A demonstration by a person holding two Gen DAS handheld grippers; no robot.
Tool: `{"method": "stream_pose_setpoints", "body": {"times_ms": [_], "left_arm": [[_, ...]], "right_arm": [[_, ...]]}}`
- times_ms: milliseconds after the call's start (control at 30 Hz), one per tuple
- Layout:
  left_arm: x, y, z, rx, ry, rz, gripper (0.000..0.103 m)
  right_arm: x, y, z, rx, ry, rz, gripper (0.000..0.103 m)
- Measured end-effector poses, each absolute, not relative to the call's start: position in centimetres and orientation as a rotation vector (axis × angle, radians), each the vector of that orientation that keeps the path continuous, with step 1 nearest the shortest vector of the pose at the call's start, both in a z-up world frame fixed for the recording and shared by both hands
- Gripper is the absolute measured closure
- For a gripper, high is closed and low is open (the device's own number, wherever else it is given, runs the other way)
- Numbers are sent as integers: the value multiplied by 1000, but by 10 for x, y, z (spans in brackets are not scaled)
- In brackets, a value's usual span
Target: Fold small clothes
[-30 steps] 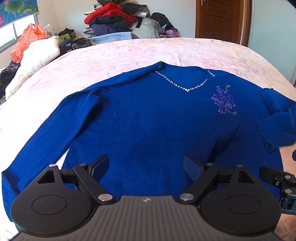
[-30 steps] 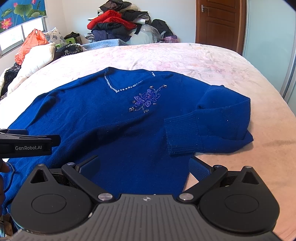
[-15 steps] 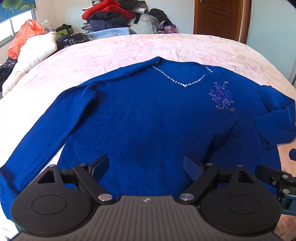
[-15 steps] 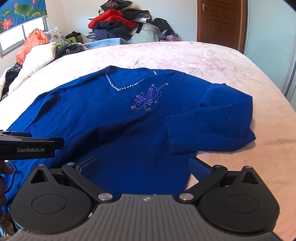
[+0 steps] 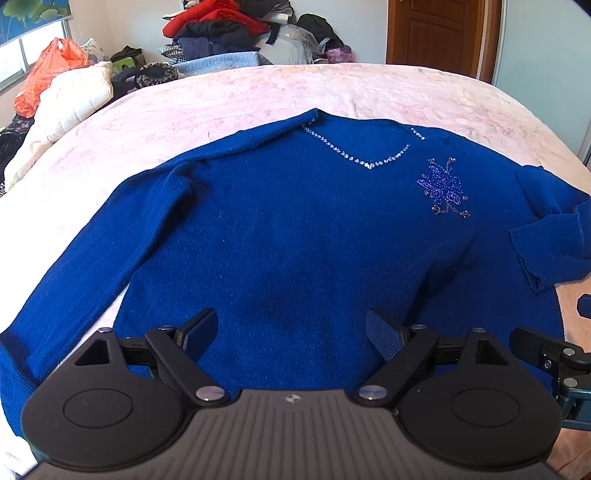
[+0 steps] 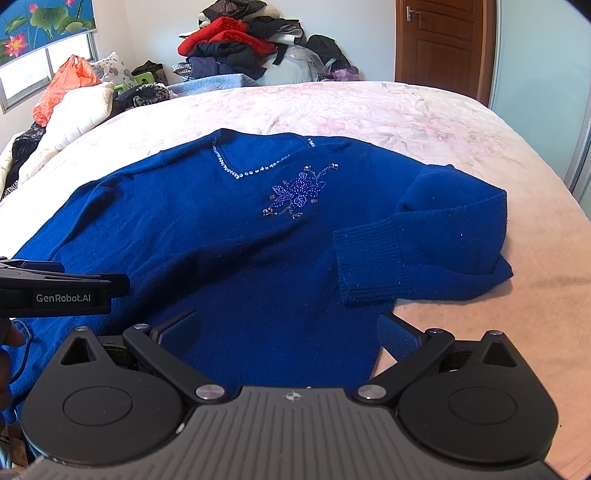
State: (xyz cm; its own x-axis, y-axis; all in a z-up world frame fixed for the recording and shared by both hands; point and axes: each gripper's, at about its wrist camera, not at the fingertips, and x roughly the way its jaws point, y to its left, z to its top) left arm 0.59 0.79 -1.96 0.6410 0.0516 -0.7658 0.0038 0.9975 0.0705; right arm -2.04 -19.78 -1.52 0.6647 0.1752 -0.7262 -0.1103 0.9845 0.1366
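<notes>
A royal-blue sweater [image 5: 295, 236] [image 6: 207, 236] with a rhinestone V-neck and a beaded flower lies face up on a pink bed. Its left sleeve [image 5: 74, 280] stretches out toward the near left. The right sleeve [image 6: 417, 251] is folded in across the body, cuff pointing left. My left gripper [image 5: 291, 332] hovers open over the sweater's hem, nothing between its fingers. Over the hem's right corner my right gripper [image 6: 288, 332] is open too, its right finger [image 6: 397, 338] above the bedspread. The left gripper's body [image 6: 59, 288] shows at the right wrist view's left edge.
The pink bedspread [image 5: 332, 92] reaches far back and to the right. A heap of clothes [image 5: 229, 29] is piled behind the bed. A white quilt [image 5: 62, 107] and an orange bag [image 5: 48, 70] lie at the far left. A wooden door [image 6: 439, 44] stands at the back right.
Both views have shifted only slightly over the sweater. The sweater lies as before and both grippers stay open.
</notes>
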Motion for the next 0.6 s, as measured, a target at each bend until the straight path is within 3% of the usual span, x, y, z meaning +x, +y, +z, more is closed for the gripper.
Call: {"method": "stream_pose_setpoints", "body": {"times_ms": [600], "left_arm": [[7,8,-21,70,880,26,15]], "right_arm": [[-21,-196,-18,86,828,167,1]]}}
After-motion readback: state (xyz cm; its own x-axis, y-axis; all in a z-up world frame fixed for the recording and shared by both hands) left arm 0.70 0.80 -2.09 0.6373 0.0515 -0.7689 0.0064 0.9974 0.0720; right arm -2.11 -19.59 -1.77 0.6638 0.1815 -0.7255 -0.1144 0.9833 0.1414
